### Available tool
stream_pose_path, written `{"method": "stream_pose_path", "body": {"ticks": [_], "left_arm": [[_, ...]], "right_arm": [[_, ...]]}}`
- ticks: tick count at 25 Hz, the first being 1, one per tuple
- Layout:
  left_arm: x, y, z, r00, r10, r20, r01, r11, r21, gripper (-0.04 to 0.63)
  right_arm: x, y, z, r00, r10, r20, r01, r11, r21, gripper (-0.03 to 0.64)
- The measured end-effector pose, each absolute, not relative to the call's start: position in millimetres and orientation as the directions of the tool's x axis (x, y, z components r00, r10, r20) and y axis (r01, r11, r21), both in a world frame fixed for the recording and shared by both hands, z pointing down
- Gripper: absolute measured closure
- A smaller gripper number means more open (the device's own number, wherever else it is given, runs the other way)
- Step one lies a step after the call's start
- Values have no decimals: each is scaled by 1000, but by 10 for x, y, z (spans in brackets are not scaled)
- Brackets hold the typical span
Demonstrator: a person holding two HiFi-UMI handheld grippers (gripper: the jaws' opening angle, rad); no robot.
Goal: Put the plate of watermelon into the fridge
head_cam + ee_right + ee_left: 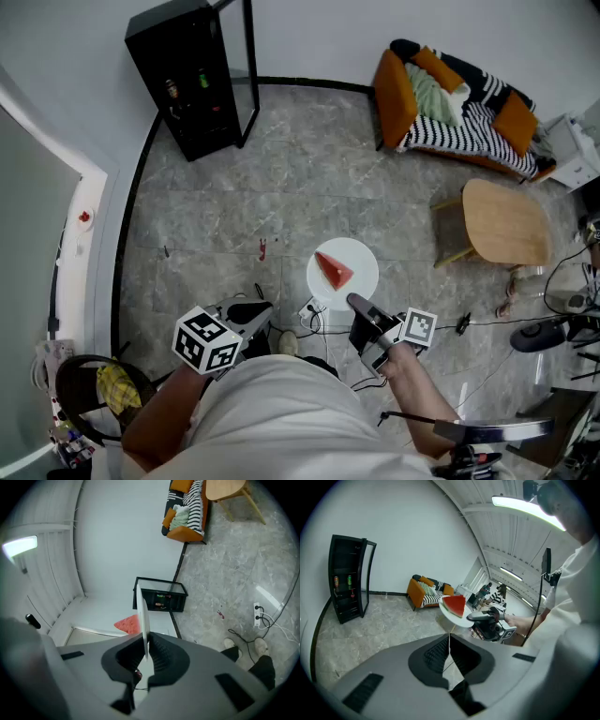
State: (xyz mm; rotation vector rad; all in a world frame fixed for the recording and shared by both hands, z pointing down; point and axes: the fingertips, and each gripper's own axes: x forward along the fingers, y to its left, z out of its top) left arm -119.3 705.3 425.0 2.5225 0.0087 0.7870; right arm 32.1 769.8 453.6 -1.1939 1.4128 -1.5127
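Plate (362,256), one, with one watermelon slice (334,270), in right gripper (355,303) jaws.

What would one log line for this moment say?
right gripper: shut on plate | on plate: watermelon slice | left gripper: shut, empty | fridge: door open

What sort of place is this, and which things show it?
Probably a lounge set up for testing: an orange sofa, a wooden table, a black glass-door fridge by the wall, and cables across the floor.
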Motion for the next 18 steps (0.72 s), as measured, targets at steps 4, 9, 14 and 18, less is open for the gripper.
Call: {"method": "stream_pose_path", "body": {"ticks": [4, 9, 14, 18], "left_arm": [[-1081, 7138, 4299, 834, 169, 525, -107, -884, 455, 581], [-750, 6765, 4474, 829, 176, 532, -109, -881, 461, 581], [-94, 6068, 4633, 834, 202, 514, -92, -867, 490, 581], [545, 5292, 4543, 852, 178, 492, -107, -861, 497, 581]], "right_arm": [[394, 7758, 4674, -311, -936, 163, -86, -144, -986, 588], [707, 7360, 4828, -327, -931, 164, -72, -148, -986, 586], [1203, 6573, 4921, -374, -908, 190, -108, -161, -981, 589], [1705, 5789, 4859, -408, -885, 225, -153, -177, -972, 590]]}}
